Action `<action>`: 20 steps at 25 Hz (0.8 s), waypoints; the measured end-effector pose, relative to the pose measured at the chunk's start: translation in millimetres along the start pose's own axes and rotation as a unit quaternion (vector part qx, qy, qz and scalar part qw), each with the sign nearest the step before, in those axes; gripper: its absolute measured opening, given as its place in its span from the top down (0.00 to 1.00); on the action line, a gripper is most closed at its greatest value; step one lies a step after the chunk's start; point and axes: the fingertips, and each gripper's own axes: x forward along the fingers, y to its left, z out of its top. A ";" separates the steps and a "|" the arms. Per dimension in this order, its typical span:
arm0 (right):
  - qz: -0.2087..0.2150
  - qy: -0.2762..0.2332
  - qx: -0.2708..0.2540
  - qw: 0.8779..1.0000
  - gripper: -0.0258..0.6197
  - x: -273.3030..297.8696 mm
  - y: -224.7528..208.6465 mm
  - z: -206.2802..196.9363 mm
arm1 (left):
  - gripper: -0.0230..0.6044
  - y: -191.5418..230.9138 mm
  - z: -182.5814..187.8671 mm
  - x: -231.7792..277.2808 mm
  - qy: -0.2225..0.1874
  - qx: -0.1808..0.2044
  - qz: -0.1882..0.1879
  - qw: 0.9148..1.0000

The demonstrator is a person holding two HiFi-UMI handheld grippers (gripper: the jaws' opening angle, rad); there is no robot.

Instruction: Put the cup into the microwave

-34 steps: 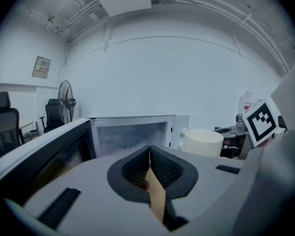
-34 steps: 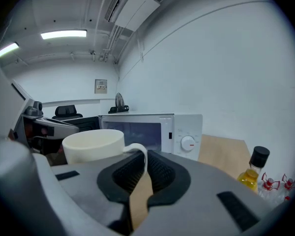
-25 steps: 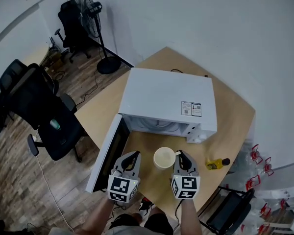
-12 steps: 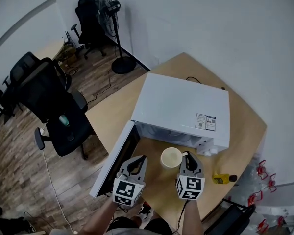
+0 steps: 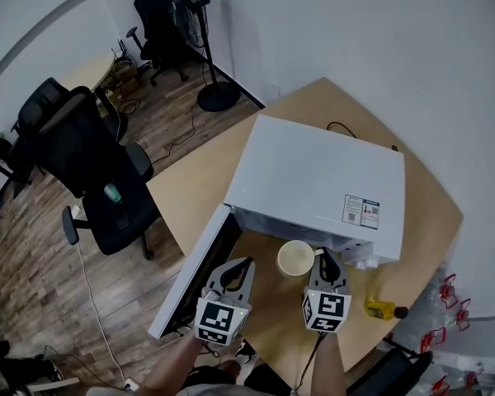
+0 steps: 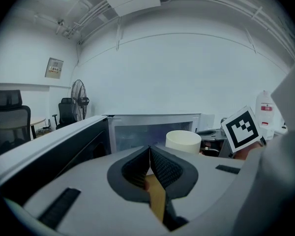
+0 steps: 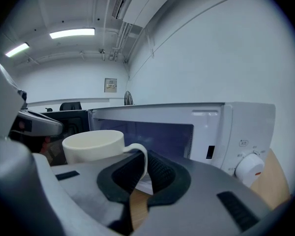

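The wooden table (image 5: pixel 188 195) carries everything. The white microwave (image 5: pixel 313 180) sits straight ahead of both grippers with its mouth facing them. Its door (image 5: pixel 190 279) is swung fully out to the left of the left gripper, so the cavity in front of the right gripper stands unblocked. That looks like the reason the door is parked so wide: it is out of the cup's path.

The cream cup (image 5: pixel 296 258) hangs upright in the air just ahead and a little left of the right gripper (image 5: pixel 323 262). It is close in front of the opening but, as far as I can judge, not yet inside. The right gripper's jaws are nearly closed, pinching the cup's handle (image 7: pixel 140 157) between the pads. Holding by the handle keeps the cup's body out beyond the jaw tips. That should let the cup go in first and be set down on the cavity floor without the gripper fouling the frame.

The left gripper (image 5: pixel 241 264) waits beside the right one, between it and the door, its jaws pressed together on nothing. It seems placed there to deal with the door afterwards. A small yellow bottle (image 5: pixel 379 309) lies to the right of the right gripper, apart from the work.
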 end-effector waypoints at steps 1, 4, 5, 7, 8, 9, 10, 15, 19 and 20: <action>0.001 0.001 -0.001 1.000 0.91 2.9 -0.6 -0.8 | 0.92 1.4 -1.3 1.9 -0.001 -0.001 0.001 1.000; 0.003 0.003 -0.002 1.000 0.91 12.1 -2.9 -2.0 | 0.92 4.3 -3.2 7.4 0.001 -0.003 0.005 1.000; 0.003 0.004 -0.002 1.000 0.91 15.7 -3.7 -2.6 | 0.92 4.6 -3.0 8.9 0.002 -0.004 0.005 1.000; 0.005 0.007 -0.002 1.000 0.91 23.2 -5.1 -4.8 | 0.92 5.8 -4.0 11.9 0.004 -0.007 0.007 1.000; 0.006 0.008 -0.001 1.000 0.91 27.1 -5.7 -6.1 | 0.92 6.6 -5.1 13.4 0.005 -0.008 0.008 1.000; 0.007 0.009 0.000 1.000 0.91 31.0 -6.2 -7.2 | 0.92 7.5 -6.4 14.9 0.006 -0.008 0.009 1.000; 0.008 0.010 0.001 1.000 0.91 34.7 -6.7 -8.2 | 0.92 8.6 -7.7 16.3 0.007 -0.009 0.010 1.000; 0.007 0.016 0.006 1.000 0.91 52.8 -7.4 -13.8 | 0.92 14.3 -12.4 23.2 0.011 -0.014 0.012 1.000; 0.003 0.022 0.014 1.000 0.91 64.1 -10.0 -19.4 | 0.92 18.9 -14.9 30.2 0.012 -0.017 0.014 1.000; 0.001 0.023 0.016 1.000 0.91 66.7 -11.4 -20.5 | 0.92 19.5 -15.6 31.7 0.012 -0.017 0.013 1.000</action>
